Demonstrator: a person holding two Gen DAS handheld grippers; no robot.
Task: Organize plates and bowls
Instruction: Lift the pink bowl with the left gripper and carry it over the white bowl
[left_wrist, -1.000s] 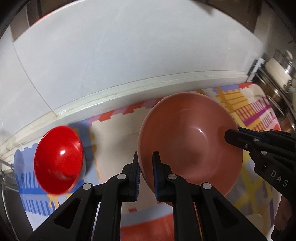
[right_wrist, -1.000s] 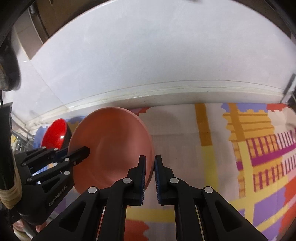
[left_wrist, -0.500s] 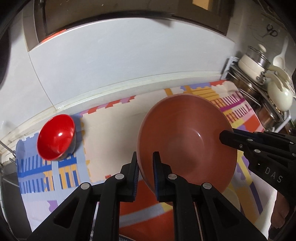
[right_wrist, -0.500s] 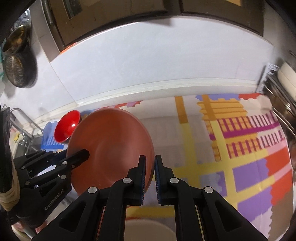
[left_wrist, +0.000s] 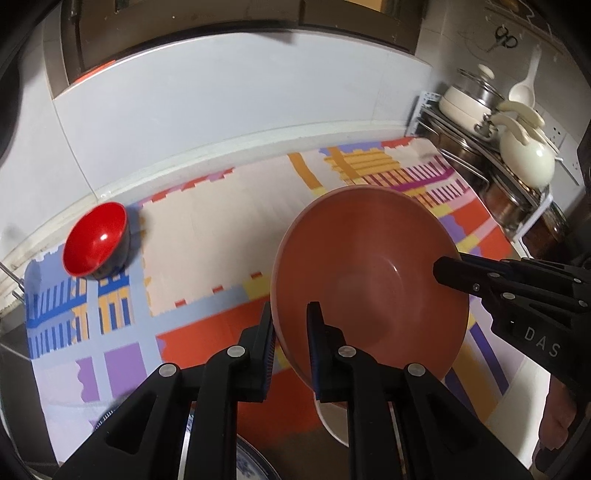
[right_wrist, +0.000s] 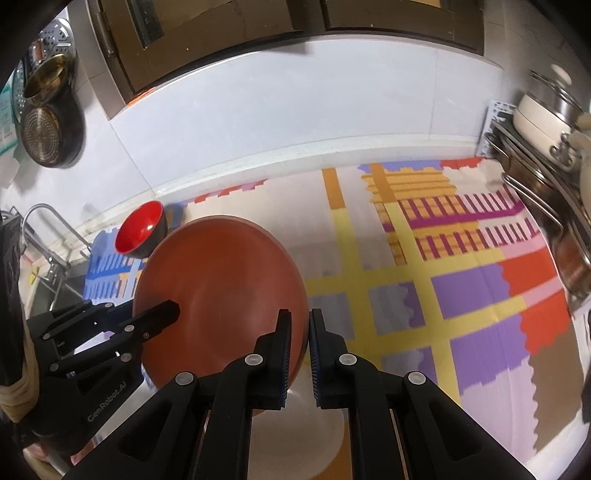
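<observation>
A large terracotta bowl (left_wrist: 369, 280) (right_wrist: 221, 291) hangs tilted above the patterned mat, held by both grippers at opposite sides of its rim. My left gripper (left_wrist: 290, 325) is shut on the near-left rim; it shows in the right wrist view as black fingers (right_wrist: 162, 314) on the bowl's left. My right gripper (right_wrist: 299, 332) is shut on the right rim, and its fingers (left_wrist: 454, 273) reach over the bowl's edge in the left wrist view. A small red bowl (left_wrist: 96, 240) (right_wrist: 142, 230) with a dark outside sits on the mat near the back wall, apart from both grippers.
A colourful mat (left_wrist: 207, 206) (right_wrist: 443, 277) covers the counter. A white plate (left_wrist: 332, 424) (right_wrist: 295, 435) lies under the held bowl, a blue-patterned plate (left_wrist: 251, 465) beside it. A rack of pots (left_wrist: 509, 147) (right_wrist: 546, 122) stands at the right; a faucet (right_wrist: 40, 221) at the left.
Both grippers have drawn back from the wall and risen with the terracotta bowl. The red bowl now looks smaller and farther off. The white plate and the pot rack have come into view.
</observation>
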